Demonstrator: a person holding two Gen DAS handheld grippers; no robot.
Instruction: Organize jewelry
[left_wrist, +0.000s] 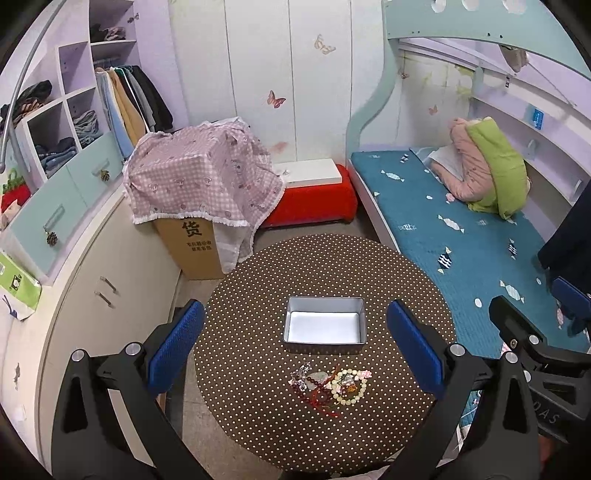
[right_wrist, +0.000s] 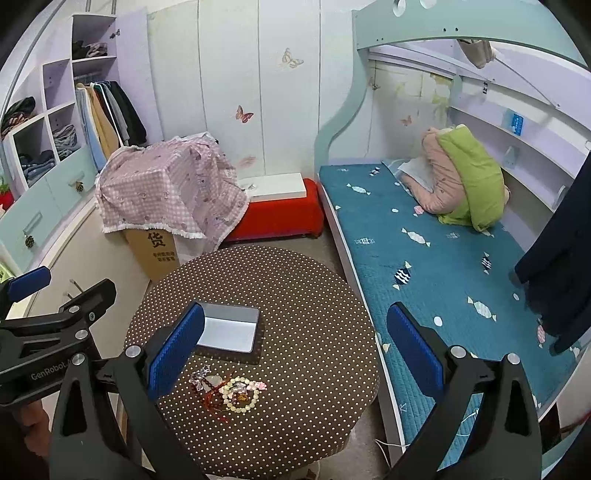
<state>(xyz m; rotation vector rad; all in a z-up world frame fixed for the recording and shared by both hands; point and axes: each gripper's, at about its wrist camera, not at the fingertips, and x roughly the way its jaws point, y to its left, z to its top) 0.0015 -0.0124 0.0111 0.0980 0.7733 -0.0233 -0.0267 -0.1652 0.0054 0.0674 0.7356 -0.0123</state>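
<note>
A pile of jewelry (left_wrist: 330, 386) lies on the round brown polka-dot table (left_wrist: 258, 295): a cream bead bracelet, red cords and small trinkets, tangled together. Behind it stands an empty silver metal tin (left_wrist: 325, 325). My left gripper (left_wrist: 295, 343) hovers above the table, open wide, its blue pads either side of the tin and pile. In the right wrist view the jewelry (right_wrist: 229, 391) and tin (right_wrist: 231, 328) sit left of centre. My right gripper (right_wrist: 295, 347) is open too, empty, over the table's right half. Each gripper shows at the edge of the other's view.
A blue-quilted bunk bed (left_wrist: 461, 236) runs along the right with a pink and green bundle. A cardboard box under pink checked cloth (left_wrist: 199, 184) and a red bench (left_wrist: 314, 199) stand behind the table. Cabinets and open shelves (left_wrist: 74, 147) line the left.
</note>
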